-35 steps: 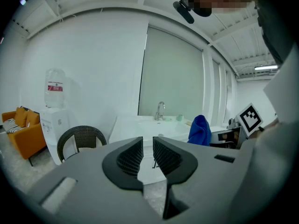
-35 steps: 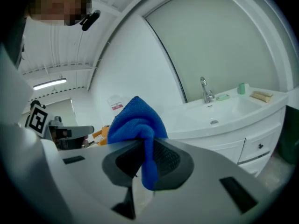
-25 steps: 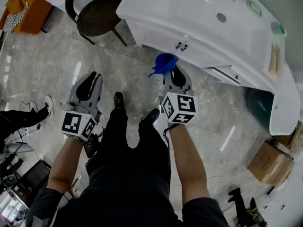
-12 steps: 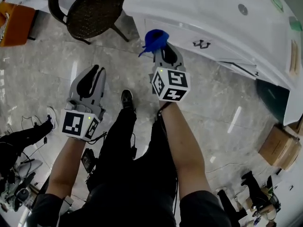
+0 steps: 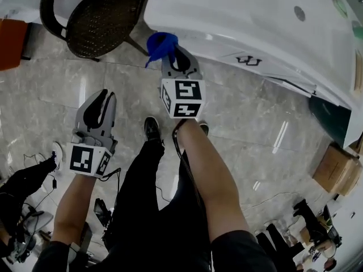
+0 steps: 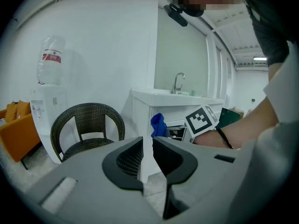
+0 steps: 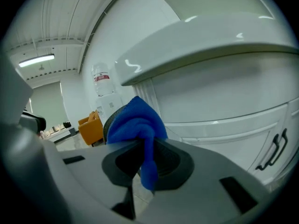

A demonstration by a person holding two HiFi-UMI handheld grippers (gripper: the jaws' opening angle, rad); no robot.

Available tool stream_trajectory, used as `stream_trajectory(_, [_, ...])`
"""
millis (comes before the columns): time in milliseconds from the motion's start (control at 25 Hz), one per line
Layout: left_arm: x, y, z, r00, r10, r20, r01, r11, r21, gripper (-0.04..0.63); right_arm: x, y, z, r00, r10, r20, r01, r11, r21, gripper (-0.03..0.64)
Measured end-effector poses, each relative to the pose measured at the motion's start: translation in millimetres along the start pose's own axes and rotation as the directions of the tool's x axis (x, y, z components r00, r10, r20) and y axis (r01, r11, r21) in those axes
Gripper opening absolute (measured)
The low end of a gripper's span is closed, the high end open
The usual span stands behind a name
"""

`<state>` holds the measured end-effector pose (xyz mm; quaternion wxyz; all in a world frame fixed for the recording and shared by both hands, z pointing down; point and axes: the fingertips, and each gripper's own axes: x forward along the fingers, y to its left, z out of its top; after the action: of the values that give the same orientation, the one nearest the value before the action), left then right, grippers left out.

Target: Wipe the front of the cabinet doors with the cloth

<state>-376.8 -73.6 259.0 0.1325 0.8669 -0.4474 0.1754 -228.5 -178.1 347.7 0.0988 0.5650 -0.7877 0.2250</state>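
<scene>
Here, the left gripper (image 5: 100,98) hangs low over the floor, well apart from the cabinet, its fingers (image 6: 124,160) drawn almost together with nothing between them. The wicker chair (image 5: 96,16) stands just beside the cabinet's left end. The right gripper (image 5: 173,54) has its fingers (image 7: 170,164) clamped on the blue cloth (image 5: 160,43), which bunches out ahead of the tips just under the counter (image 5: 255,10) lip, near the cabinet doors (image 7: 224,106); contact is not clear. To wipe well, I would press the bunched cloth flat against the panel, sweep rightward in overlapping passes towards the handles (image 5: 248,59), and keep the hard fingertips off the paint.
</scene>
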Motion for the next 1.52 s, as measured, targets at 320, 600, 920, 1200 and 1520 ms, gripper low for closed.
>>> stream_trajectory(320, [84.8, -73.2, -26.8, 0.999, -0.054, -0.007, 0.054, 0.998, -0.039, 0.067, 4.2, -70.2, -19.0, 1.000, -0.007, 0.009, 0.008, 0.999, -0.033, 0.043])
stream_trajectory(600, [118.7, -140.1, -24.0, 0.994, -0.107, -0.010, 0.107, 0.994, -0.030, 0.067, -38.9, -151.3, -30.4, 0.997, -0.074, 0.011, 0.074, 0.997, -0.016, 0.043])
stream_trajectory(920, [133.4, -203.6, -31.4, 0.990, -0.144, -0.012, 0.143, 0.988, -0.054, 0.067, -101.9, -238.4, -32.5, 0.981, -0.190, 0.049, 0.188, 0.982, 0.033, 0.043])
stream_trajectory(1200, [120.0, -205.9, -51.1, 0.983, -0.181, -0.011, 0.179, 0.980, -0.082, 0.067, -129.6, -254.8, -26.2, 0.927, -0.340, 0.157, 0.314, 0.934, 0.170, 0.043])
stream_trajectory(1520, [97.0, -133.0, -81.2, 0.975, -0.214, -0.059, 0.209, 0.974, -0.082, 0.067, -40.1, -173.1, -61.8, 0.952, -0.295, 0.080, 0.289, 0.954, 0.079, 0.041])
